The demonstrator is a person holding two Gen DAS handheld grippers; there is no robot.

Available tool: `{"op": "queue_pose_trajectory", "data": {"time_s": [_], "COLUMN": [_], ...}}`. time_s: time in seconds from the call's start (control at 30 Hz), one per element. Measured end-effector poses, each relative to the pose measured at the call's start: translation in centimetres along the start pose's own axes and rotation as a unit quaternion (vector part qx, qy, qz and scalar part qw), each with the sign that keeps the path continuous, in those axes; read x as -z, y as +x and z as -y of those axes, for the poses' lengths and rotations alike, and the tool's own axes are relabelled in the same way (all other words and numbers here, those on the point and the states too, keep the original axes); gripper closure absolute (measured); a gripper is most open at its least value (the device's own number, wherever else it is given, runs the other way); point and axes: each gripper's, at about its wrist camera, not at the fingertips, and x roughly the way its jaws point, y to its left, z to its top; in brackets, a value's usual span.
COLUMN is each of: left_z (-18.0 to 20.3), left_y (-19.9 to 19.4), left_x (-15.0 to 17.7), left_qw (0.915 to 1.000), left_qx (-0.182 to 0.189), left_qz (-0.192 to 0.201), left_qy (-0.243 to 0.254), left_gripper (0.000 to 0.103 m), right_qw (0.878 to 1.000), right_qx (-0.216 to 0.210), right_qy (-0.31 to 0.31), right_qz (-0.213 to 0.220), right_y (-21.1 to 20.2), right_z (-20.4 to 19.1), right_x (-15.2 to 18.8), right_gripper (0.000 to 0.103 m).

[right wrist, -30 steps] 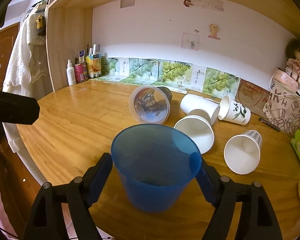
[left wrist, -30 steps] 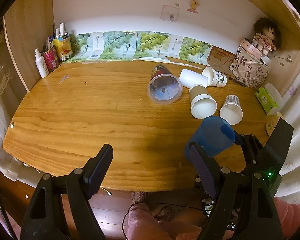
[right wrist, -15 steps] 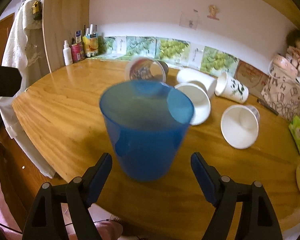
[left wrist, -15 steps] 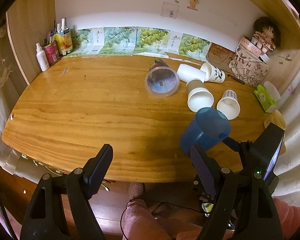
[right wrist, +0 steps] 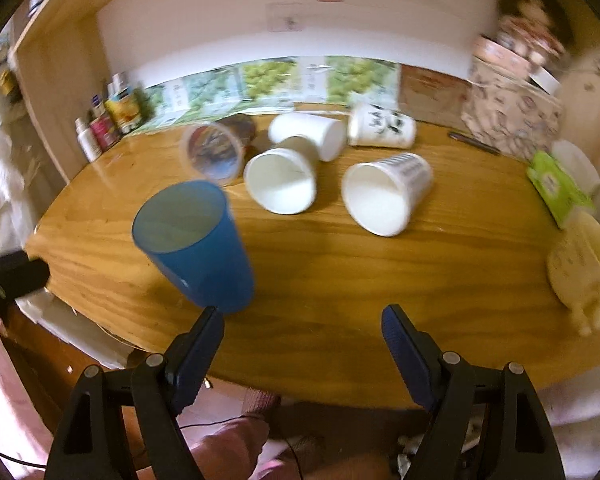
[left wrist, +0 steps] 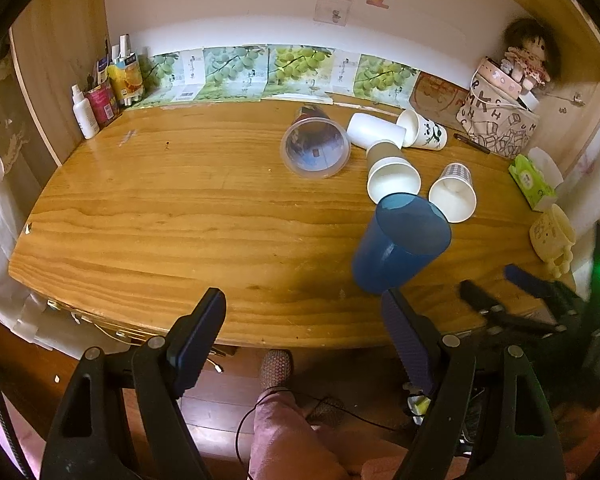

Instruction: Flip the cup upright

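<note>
Left wrist view: my left gripper (left wrist: 302,334) gapes wide, empty; the blue cup (left wrist: 400,242) stands upright near the table's (left wrist: 180,220) near edge. Right wrist view: my right gripper (right wrist: 302,344) spread wide, the blue cup (right wrist: 196,244) just beyond its left finger.
</note>
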Motion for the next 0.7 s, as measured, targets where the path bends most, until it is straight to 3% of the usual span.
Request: {"op": "queue_pose_trajectory", "data": {"time_s": [0.23, 0.4, 0.7], "left_z": [1.6, 2.5, 3.5], "left_y": [-1.5, -4.0, -9.7], "left_x": [-1.0, -1.8, -4.6], "left_qw": [0.9996, 0.999, 0.9969], "left_qx": [-0.015, -0.032, -0.019], "left_qz": [0.001, 0.023, 0.071], "left_qy": [0.022, 0.024, 0.029], "left_gripper": [0.02, 0.02, 0.02], "right_qw": [0.994, 0.989, 0.993], "right_qx": [0.01, -0.005, -0.034], "right_qy": [0.082, 0.111, 0.108], "right_qz": [-0.07, -0.094, -0.032], "right_y": [-3.8, -6.6, -13.0], "right_z": [2.0, 2.4, 0.2], "right_x": [-1.5, -2.1, -4.0], "right_gripper": [0.021, 0.021, 0.02]}}
